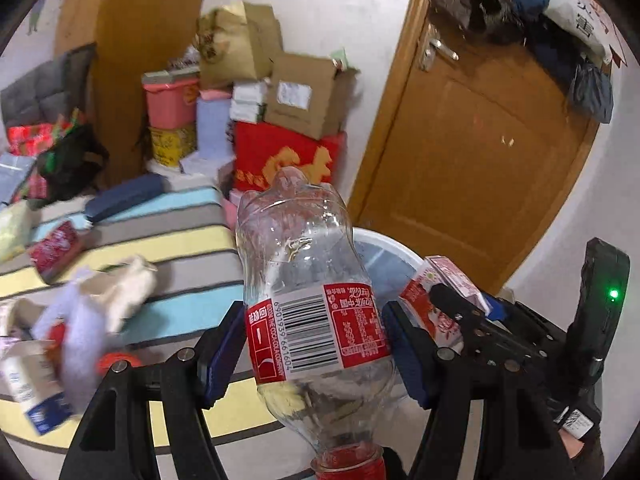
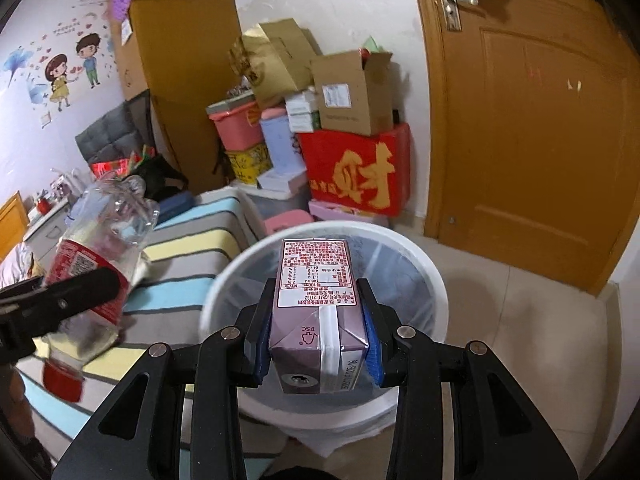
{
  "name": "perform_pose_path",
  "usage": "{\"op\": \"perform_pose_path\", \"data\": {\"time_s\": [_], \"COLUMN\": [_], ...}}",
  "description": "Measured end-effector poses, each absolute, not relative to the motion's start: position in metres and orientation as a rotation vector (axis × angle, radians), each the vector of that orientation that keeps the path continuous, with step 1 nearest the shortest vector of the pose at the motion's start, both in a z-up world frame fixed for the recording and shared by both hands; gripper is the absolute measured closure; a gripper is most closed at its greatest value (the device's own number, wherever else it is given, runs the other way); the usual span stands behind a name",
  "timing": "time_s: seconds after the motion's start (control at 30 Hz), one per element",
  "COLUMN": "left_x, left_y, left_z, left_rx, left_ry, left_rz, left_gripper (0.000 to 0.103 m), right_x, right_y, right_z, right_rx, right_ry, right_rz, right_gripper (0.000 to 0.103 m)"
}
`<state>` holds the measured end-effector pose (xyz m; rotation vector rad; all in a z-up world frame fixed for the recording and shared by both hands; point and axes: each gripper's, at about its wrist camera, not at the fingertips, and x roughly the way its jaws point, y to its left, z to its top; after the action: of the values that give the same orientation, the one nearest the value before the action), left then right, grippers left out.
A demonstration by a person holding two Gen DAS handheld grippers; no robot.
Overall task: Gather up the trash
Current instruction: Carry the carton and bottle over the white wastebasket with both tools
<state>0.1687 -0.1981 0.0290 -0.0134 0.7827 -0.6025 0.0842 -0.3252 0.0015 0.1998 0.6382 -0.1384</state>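
Observation:
My left gripper point(image 1: 316, 344) is shut on a clear plastic cola bottle point(image 1: 308, 280) with a red label, gripped at the label band, red cap toward the camera. It hangs over the striped bed edge beside the white trash bin point(image 1: 384, 242). My right gripper point(image 2: 316, 332) is shut on a purple drink carton point(image 2: 314, 304), held above the open mouth of the white trash bin point(image 2: 424, 256), which has a clear liner. The right view also shows the cola bottle point(image 2: 96, 256) and a left gripper finger point(image 2: 68, 292) at the left. The carton point(image 1: 440, 292) and right gripper show at the right in the left view.
The striped bed point(image 1: 160, 240) carries more litter: a white carton point(image 1: 28, 392), crumpled tissue point(image 1: 100, 300), a red packet point(image 1: 54, 248). Stacked cardboard boxes point(image 2: 352, 92) and a red box point(image 2: 356, 172) stand behind the bin. A wooden door point(image 2: 532, 120) is at the right, pale floor tiles point(image 2: 520, 340) below it.

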Motion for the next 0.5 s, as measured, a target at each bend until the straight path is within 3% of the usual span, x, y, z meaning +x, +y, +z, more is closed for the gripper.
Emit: {"op": "perform_pose_path", "data": {"time_s": [0.5], "left_x": [0.220], "left_y": [-0.245], "left_z": [-0.020], "left_rx": [0.025], "left_ry": [0.893], "left_rz": [-0.618], "left_gripper": [0.034], "right_x": [0.121], "right_y": [-0.350], "right_z": [-0.029], "right_rx": [0.133], "right_ry": [0.761], "right_rz": [-0.200], "right_gripper": [0.065]}}
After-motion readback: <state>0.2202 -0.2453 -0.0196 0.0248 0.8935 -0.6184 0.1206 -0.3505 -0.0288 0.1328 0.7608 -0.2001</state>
